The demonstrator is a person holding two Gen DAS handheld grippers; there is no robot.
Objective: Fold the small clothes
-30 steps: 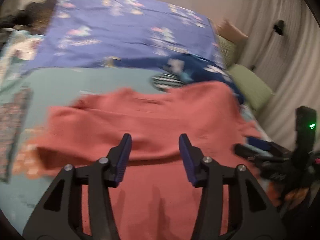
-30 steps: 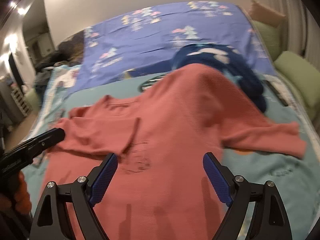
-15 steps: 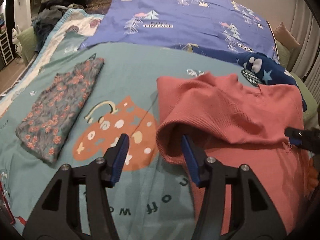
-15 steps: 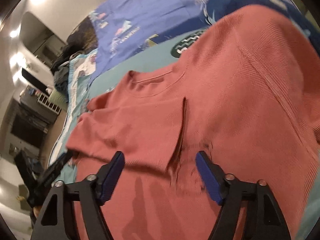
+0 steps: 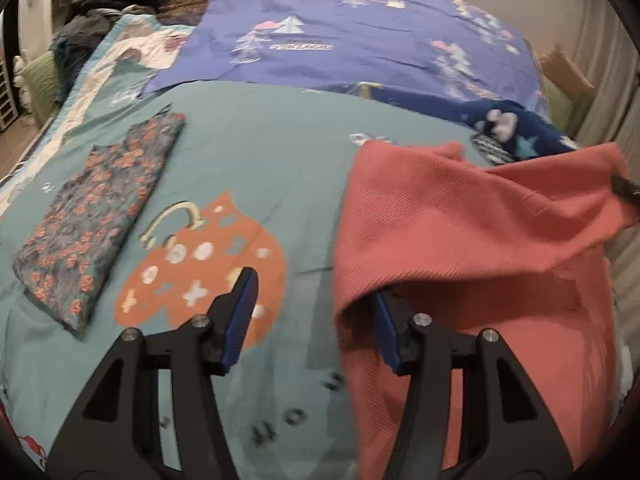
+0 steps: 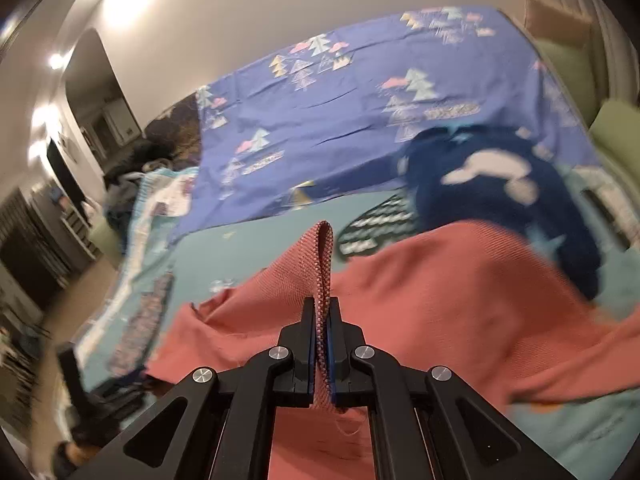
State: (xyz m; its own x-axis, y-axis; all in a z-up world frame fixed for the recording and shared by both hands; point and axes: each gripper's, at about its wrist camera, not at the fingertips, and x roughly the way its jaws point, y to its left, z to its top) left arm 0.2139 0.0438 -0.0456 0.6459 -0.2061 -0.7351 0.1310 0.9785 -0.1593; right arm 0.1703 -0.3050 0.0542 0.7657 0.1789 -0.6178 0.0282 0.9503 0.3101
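A red ribbed shirt (image 5: 472, 240) lies on the right side of the teal bedspread (image 5: 256, 152), its left part folded over itself. My left gripper (image 5: 312, 316) is open at the shirt's left edge. The fold drapes over its right finger (image 5: 388, 340), while its left finger (image 5: 240, 308) stands bare over the bedspread. My right gripper (image 6: 321, 312) is shut on a raised pinch of the red shirt (image 6: 440, 312), and a loop of cloth stands up above its pads. Its dark tip (image 5: 626, 188) shows at the shirt's far right corner.
A folded floral garment (image 5: 96, 216) lies on the left of the bed. A navy garment with stars (image 5: 516, 132) sits behind the shirt, on a purple-blue sheet (image 5: 360, 40). Green pillows (image 6: 616, 128) line the right side. The bed's left edge drops to the floor (image 6: 80, 304).
The right jaws went from wide open to shut on a pinch of the shirt and raised it. The left gripper moved left to the shirt's folded edge, which now drapes over its right finger.
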